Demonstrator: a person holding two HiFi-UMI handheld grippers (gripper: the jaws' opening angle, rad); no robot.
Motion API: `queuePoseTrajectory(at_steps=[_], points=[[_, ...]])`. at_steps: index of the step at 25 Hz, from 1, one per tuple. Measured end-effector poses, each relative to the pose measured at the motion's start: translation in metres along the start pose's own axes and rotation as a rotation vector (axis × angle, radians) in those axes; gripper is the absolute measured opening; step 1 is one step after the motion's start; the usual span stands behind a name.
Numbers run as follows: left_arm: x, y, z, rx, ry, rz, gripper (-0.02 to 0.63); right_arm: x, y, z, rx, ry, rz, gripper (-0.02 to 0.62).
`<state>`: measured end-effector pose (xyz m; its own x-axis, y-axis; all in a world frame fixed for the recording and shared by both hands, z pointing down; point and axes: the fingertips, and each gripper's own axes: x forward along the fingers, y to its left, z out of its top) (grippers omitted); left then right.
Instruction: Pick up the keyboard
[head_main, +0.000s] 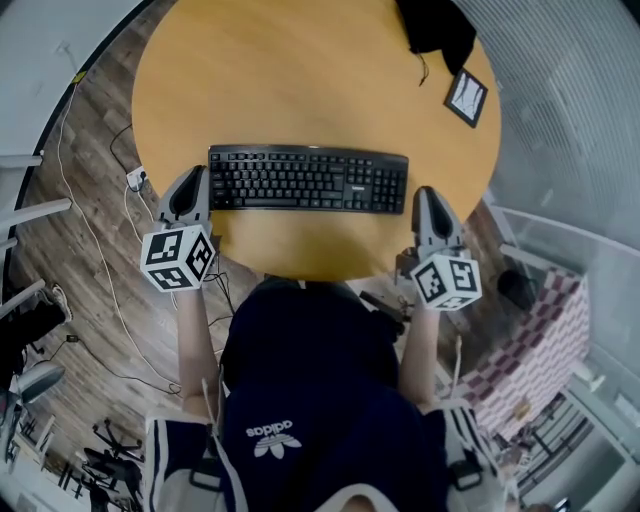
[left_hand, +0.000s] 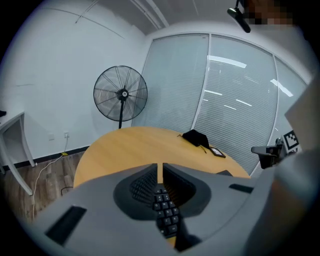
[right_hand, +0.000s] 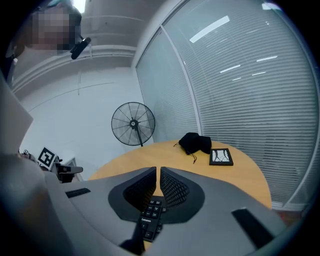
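Note:
A black keyboard (head_main: 308, 180) lies flat on the round wooden table (head_main: 300, 80), near its front edge. My left gripper (head_main: 196, 175) hovers just off the keyboard's left end, jaws shut with nothing between them. My right gripper (head_main: 426, 195) hangs just off the right end, also shut and empty. In the left gripper view the left gripper (left_hand: 160, 168) shows closed tips, and the keyboard's keys (left_hand: 165, 212) show below them. The right gripper view shows the right gripper (right_hand: 158, 171) the same way over the other end of the keyboard (right_hand: 150, 216).
A black pouch (head_main: 440, 30) and a small framed picture (head_main: 467, 97) lie at the table's far right. A standing fan (left_hand: 120, 93) is beyond the table. A power strip (head_main: 137, 178) and cables lie on the floor at the left. The person's legs are under the front edge.

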<state>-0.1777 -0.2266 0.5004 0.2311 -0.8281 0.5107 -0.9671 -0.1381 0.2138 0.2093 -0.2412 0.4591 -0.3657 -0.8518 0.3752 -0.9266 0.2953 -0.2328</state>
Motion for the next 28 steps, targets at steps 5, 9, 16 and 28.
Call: queuePoseTrajectory(at_steps=[5, 9, 16, 28], points=[[0.03, 0.013, -0.021, -0.044, 0.094, -0.024, 0.115, 0.02, -0.02, -0.022, 0.022, 0.083, -0.013, 0.039], [0.053, 0.025, -0.042, -0.082, 0.173, -0.003, 0.175, 0.039, -0.04, -0.048, 0.082, 0.157, -0.017, 0.089], [0.077, 0.035, -0.069, -0.106, 0.308, 0.009, 0.206, 0.068, -0.059, -0.071, 0.167, 0.238, -0.009, 0.133], [0.084, 0.041, -0.086, -0.196, 0.346, 0.002, 0.206, 0.091, -0.075, -0.105, 0.245, 0.355, -0.011, 0.178]])
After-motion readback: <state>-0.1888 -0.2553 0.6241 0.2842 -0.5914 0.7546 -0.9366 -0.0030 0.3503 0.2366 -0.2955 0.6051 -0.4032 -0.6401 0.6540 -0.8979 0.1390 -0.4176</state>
